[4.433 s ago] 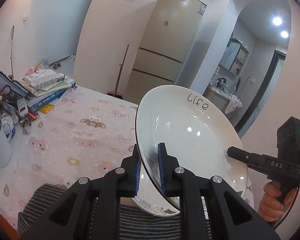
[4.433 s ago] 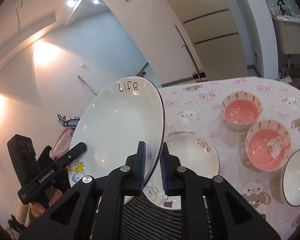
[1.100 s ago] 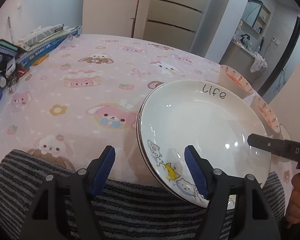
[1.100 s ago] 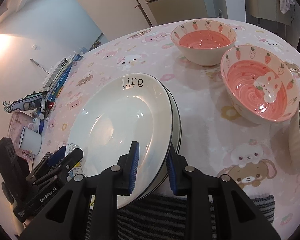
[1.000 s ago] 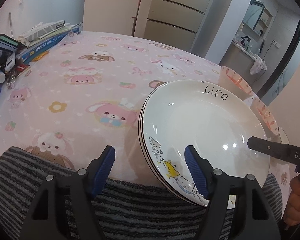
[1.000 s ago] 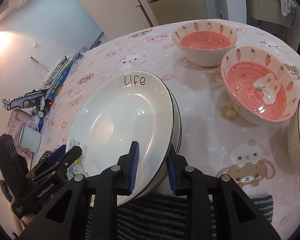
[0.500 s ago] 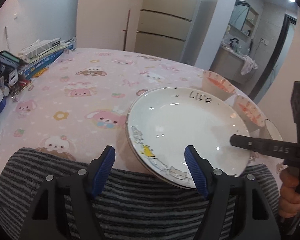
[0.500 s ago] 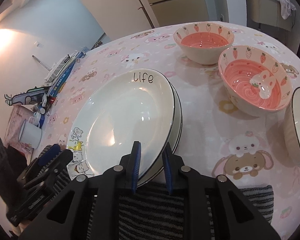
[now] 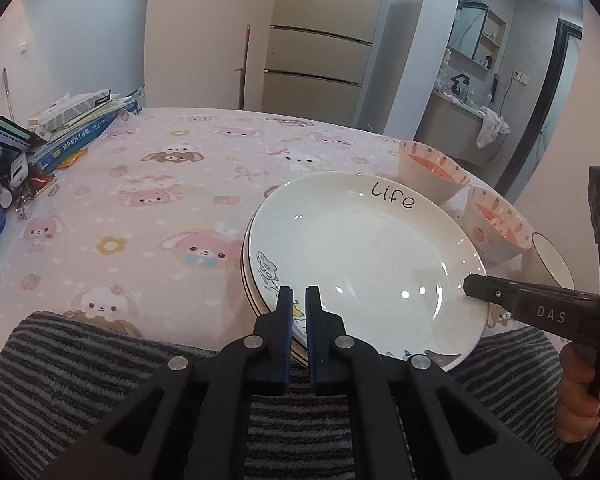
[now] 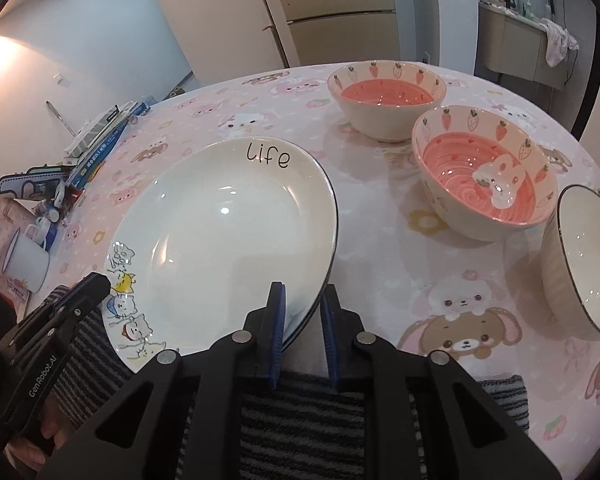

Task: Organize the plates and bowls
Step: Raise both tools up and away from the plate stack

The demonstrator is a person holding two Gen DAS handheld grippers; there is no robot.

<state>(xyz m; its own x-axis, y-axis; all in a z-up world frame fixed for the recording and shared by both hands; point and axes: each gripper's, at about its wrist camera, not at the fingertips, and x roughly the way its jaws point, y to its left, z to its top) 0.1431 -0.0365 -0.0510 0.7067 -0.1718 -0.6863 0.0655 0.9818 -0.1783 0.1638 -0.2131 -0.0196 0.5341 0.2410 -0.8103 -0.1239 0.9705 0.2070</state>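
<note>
Stacking is already partly done on the pink-clothed bench (image 10: 380, 216): the white "life" plate (image 10: 228, 232) is lying on top of at least one more plate (image 9: 249, 280), whose rims are showing as thin dark lines under its left edge in the left wrist view. The stack is sitting at the near edge of the bench, just in front of the person's striped sleeve (image 9: 100, 360).

Going from the left, a clutter of books (image 9: 76, 128) and a white mug (image 10: 26, 258) are resting well apart from the dishes and are playing no part. The left gripper (image 9: 299, 300) is hanging just over the near rim of the stack with its jaws pressed together and nothing between them, so it appears to be finished with the plate. The right gripper (image 10: 302, 308) is straddling the right near rim of the top plate, its jaws narrow and closing with that rim between them; whether the pads are actually biting I cannot tell.

Further right, the bowls are waiting: two pink strawberry bowls (image 10: 484, 184) are standing side by side, separate and not nested, and a white bowl with a dark rim (image 10: 584, 256) is tipping beside the nearer one at the far right.

By my reading, the plates are looking gathered, while the bowls are still needing to be nested or grouped, so the task is sitting somewhere near its middle.
</note>
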